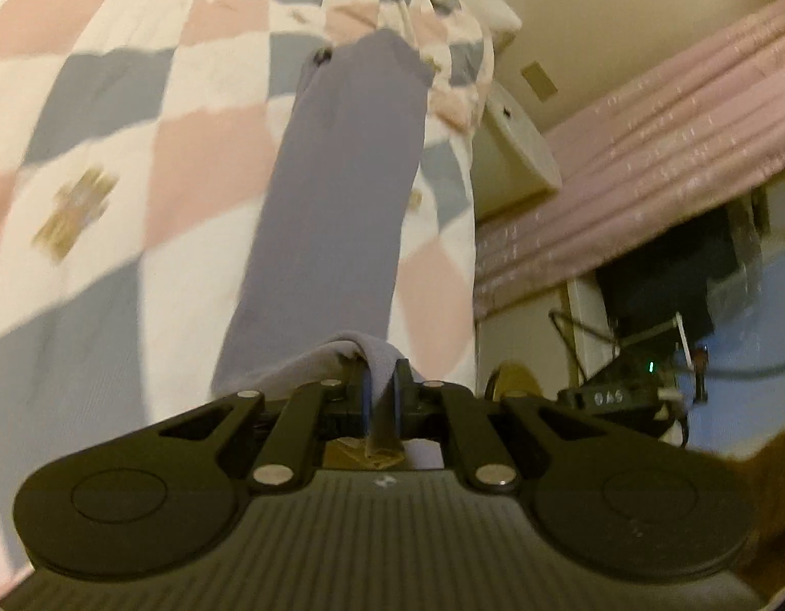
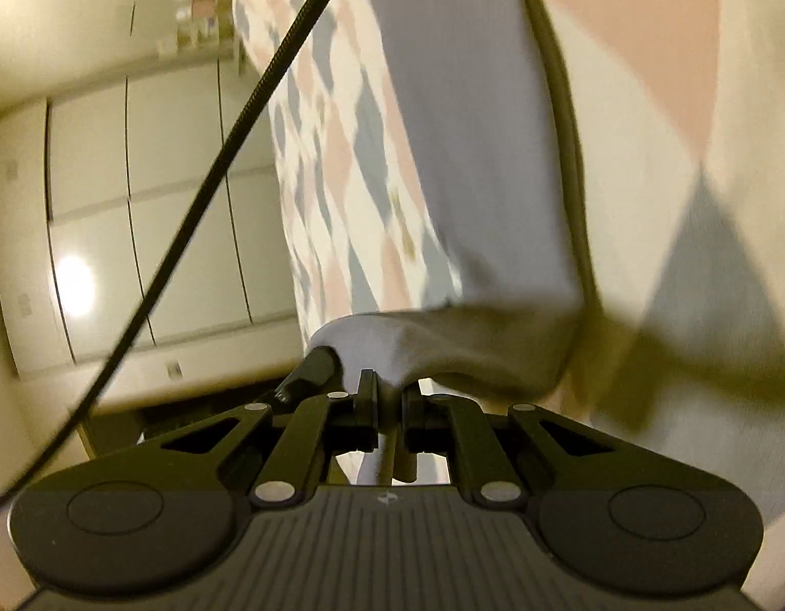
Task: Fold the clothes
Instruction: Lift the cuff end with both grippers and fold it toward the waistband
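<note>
Grey cloth (image 1: 341, 193) runs long and narrow across the checked quilt (image 1: 112, 102) on the bed, each near corner pinched in a gripper. The left gripper (image 1: 381, 392) has its jaws closed narrow on one corner; the right gripper (image 2: 389, 397) is clamped likewise on the other. To fold well, I judge both should rise level, keep the edge taut between them, and carry it squarely over the far end before letting go.

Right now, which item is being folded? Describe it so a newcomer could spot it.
Find the checked pink, grey and white quilt covering the bed. Lying on it is a long plain lavender-grey ribbed knit garment, its near edge pinched by both the left gripper and right gripper. It's the only unpatterned fabric there.
</note>
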`<state>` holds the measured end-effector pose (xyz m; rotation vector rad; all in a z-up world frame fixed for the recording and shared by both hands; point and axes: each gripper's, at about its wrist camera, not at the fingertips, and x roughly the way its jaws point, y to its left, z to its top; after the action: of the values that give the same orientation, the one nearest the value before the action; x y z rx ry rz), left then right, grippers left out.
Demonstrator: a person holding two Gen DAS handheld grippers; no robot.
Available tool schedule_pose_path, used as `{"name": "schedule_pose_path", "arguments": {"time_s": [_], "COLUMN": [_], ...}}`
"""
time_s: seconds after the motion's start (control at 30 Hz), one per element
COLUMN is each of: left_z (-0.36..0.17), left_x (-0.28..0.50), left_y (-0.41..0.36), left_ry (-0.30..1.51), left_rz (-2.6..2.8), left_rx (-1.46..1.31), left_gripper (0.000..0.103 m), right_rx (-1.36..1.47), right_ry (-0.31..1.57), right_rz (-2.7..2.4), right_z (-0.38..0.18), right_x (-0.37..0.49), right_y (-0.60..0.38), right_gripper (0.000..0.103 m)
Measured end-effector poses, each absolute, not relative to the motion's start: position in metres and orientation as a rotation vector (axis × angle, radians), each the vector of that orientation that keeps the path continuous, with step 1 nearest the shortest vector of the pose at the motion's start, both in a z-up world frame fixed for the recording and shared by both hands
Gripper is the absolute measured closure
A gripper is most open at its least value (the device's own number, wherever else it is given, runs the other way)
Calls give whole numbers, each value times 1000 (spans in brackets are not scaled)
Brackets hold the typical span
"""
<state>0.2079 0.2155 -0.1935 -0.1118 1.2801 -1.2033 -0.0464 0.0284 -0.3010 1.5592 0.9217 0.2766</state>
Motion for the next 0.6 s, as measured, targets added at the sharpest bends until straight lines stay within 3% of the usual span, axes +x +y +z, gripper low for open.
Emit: {"name": "schedule_pose_path", "arguments": {"time_s": [0.6], "left_z": [-260], "left_x": [262], "left_y": [-44], "left_ry": [1359], "left_rz": [-924], "left_rx": [-143], "left_gripper": [98], "right_rx": [1593], "right_ry": [936], "right_rz": [123], "right_z": [-349], "right_x": [125], "right_y": [-213], "right_gripper": [95]}}
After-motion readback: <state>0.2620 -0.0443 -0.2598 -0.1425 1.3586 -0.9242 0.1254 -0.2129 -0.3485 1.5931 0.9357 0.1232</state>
